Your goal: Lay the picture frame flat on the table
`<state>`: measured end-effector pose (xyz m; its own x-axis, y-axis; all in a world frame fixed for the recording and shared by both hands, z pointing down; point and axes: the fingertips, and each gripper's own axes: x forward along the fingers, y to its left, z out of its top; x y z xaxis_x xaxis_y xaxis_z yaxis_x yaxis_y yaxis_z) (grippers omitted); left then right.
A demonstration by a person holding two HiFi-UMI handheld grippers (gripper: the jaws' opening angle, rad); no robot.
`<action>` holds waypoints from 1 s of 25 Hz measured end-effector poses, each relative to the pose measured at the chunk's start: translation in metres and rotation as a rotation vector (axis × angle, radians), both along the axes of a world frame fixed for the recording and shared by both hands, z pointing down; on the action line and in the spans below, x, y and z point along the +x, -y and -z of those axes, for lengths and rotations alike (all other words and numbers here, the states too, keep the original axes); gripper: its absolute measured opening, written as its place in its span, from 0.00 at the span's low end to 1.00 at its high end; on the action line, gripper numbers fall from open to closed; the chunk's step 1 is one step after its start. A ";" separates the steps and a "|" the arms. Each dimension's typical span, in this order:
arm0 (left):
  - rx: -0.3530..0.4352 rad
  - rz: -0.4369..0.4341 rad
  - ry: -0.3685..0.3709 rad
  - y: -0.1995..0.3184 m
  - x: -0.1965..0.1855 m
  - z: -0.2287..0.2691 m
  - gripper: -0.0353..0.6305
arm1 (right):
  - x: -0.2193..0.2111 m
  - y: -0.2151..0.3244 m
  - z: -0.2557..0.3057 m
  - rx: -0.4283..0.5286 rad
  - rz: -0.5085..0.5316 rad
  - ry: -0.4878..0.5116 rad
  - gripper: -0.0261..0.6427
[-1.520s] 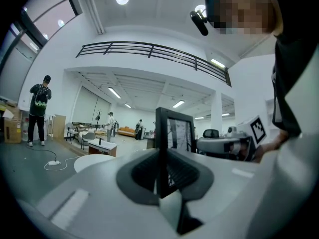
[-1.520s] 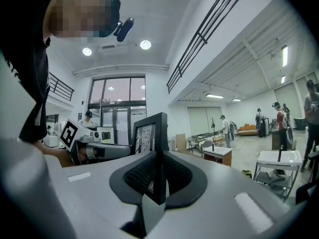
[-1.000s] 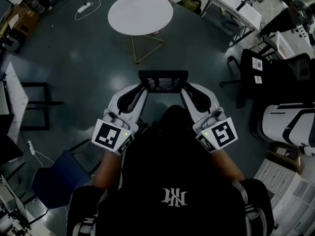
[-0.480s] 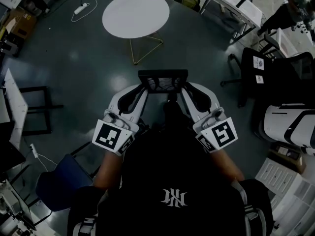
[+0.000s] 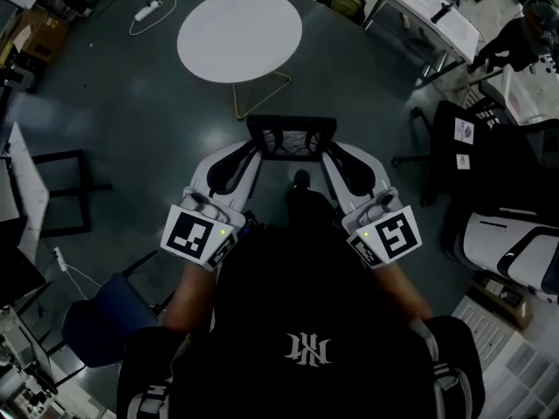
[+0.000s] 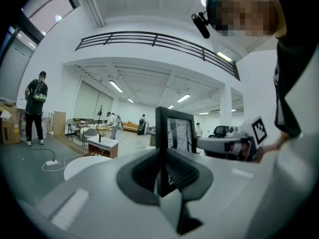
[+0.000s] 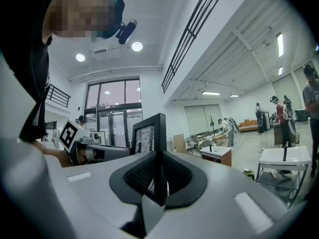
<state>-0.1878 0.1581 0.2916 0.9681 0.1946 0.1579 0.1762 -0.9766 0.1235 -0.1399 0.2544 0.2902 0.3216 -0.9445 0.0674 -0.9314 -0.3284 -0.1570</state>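
Head view looks down on a black rectangular picture frame (image 5: 291,138), held in the air on the person's side of the round white table (image 5: 239,33), apart from it. The left gripper (image 5: 254,152) and the right gripper (image 5: 327,152) each have their jaws closed on one side edge of the frame. The frame's print is too small to read.

My left gripper (image 6: 160,171) and right gripper (image 7: 158,176) have smooth, matt white plastic shells and black ribbed pads (image 6: 185,172). The picture frame (image 5: 291,140) has a matt black border and shiny front. The round table (image 5: 240,29) has a smooth white top on thin brass-coloured metal legs.
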 end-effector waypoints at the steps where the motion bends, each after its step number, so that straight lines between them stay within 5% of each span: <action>1: 0.002 0.008 0.001 0.001 0.009 0.003 0.11 | 0.010 0.002 0.002 0.003 0.008 0.000 0.09; 12: 0.056 0.122 -0.025 0.013 0.103 0.033 0.11 | 0.110 0.017 0.022 0.046 0.127 -0.010 0.09; 25: 0.096 0.179 0.004 0.039 0.154 0.027 0.11 | 0.166 0.046 0.010 0.056 0.189 0.022 0.09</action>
